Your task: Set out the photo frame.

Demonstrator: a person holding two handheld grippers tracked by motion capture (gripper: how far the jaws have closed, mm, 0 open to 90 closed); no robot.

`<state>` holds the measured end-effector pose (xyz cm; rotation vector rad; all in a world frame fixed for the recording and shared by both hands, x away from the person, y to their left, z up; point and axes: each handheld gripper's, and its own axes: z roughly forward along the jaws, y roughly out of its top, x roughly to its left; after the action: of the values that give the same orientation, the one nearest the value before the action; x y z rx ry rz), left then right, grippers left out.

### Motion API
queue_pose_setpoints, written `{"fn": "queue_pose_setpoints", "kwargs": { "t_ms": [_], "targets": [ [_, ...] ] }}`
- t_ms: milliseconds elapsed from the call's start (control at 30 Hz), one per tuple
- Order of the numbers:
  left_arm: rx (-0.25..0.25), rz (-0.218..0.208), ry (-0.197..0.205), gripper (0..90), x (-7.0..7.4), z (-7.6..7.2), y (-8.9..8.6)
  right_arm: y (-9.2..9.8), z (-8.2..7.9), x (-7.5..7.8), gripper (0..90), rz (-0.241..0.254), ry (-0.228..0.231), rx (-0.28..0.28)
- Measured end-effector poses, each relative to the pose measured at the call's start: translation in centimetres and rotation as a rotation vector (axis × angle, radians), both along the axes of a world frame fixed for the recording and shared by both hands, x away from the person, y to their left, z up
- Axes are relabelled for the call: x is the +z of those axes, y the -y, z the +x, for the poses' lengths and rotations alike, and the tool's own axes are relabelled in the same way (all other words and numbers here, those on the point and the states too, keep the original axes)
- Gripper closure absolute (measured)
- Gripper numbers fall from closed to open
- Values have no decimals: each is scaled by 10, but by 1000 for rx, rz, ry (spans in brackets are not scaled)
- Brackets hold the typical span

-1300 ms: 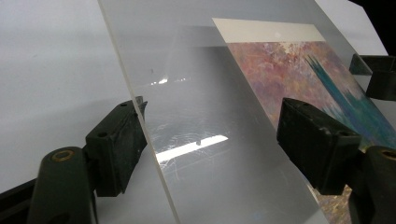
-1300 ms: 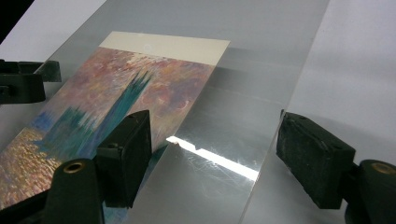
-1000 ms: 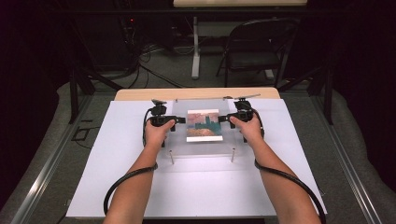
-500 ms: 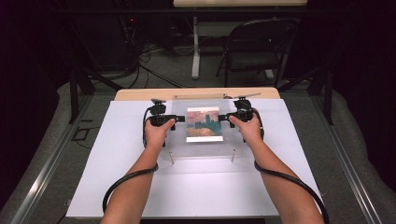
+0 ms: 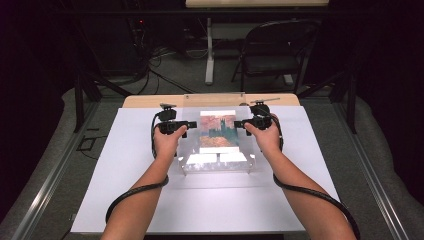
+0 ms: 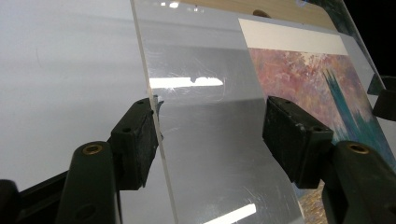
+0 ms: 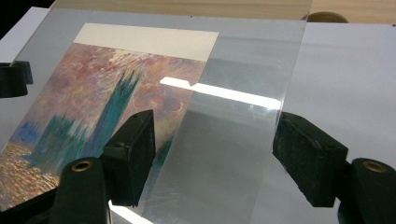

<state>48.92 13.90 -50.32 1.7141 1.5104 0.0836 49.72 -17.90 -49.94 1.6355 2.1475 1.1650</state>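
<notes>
With the clear acrylic sheet over the painting print at the frame's centre, the left tool and right tool, both closing yet ungripped, risk slipping off its thin edges.

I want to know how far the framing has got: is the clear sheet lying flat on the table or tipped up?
Tipped up. In the high view the clear sheet has its far edge raised between the left gripper and right gripper, near edge low by the table.
</notes>
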Motion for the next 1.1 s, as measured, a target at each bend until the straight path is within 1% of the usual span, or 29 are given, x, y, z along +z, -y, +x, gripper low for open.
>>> {"fn": "queue_pose_setpoints", "kwargs": {
  "t_ms": [33, 167, 200, 267, 333, 367, 433, 467, 567, 600, 633, 667, 767, 800, 867, 900, 933, 967, 1000, 1100],
  "targets": [
    [3, -2, 4, 372, 1, -1, 0, -1, -2, 2, 299, 1, 8, -8],
    [9, 1, 16, 393, 8, -6, 0, -2, -7, 10, 310, -19, 28, -9],
    [10, 1, 24, 394, 10, -8, 0, -2, -8, 11, 313, -18, 25, -14],
    [14, 0, 30, 400, 13, -11, 0, -2, -12, 14, 320, -23, 40, -17],
    [10, 2, 37, 406, 14, -12, 0, -2, -13, 16, 319, -26, 41, -17],
    [10, 2, 45, 410, 17, -16, -1, -3, -17, 19, 324, -32, 57, -23],
    [8, 5, 51, 416, 19, -17, -1, -3, -19, 20, 325, -32, 62, -23],
    [7, 5, 58, 420, 22, -21, -1, -4, -23, 24, 334, -37, 73, -26],
    [3, 6, 68, 433, 25, -24, -2, -3, -28, 28, 347, -42, 89, -25],
    [2, 4, 80, 438, 28, -27, -3, -3, -30, 30, 357, -41, 93, -25],
    [2, 4, 80, 441, 28, -27, -3, -3, -30, 30, 357, -41, 93, -25],
    [-2, 3, 89, 446, 31, -31, -3, -2, -34, 33, 371, -43, 110, -26],
    [-7, 6, 99, 453, 34, -35, -4, -1, -38, 36, 391, -41, 118, -29],
    [-13, 7, 109, 465, 37, -39, -5, 0, -43, 39, 414, -37, 132, -29],
    [-17, 1, 122, 476, 40, -44, -6, 1, -48, 42, 427, -36, 137, -31],
    [-19, 1, 128, 483, 41, -46, -7, 2, -50, 43, 433, -34, 147, -32],
    [-19, 1, 128, 489, 41, -46, -7, 2, -53, 45, 438, -39, 155, -27],
    [-21, 1, 132, 489, 43, -49, -7, 2, -53, 45, 438, -39, 155, -27],
    [-23, 1, 137, 501, 45, -52, -8, 3, -59, 48, 454, -42, 171, -23],
    [-31, 5, 151, 513, 51, -60, -9, 4, -66, 53, 469, -50, 188, -16]
  ]
}}
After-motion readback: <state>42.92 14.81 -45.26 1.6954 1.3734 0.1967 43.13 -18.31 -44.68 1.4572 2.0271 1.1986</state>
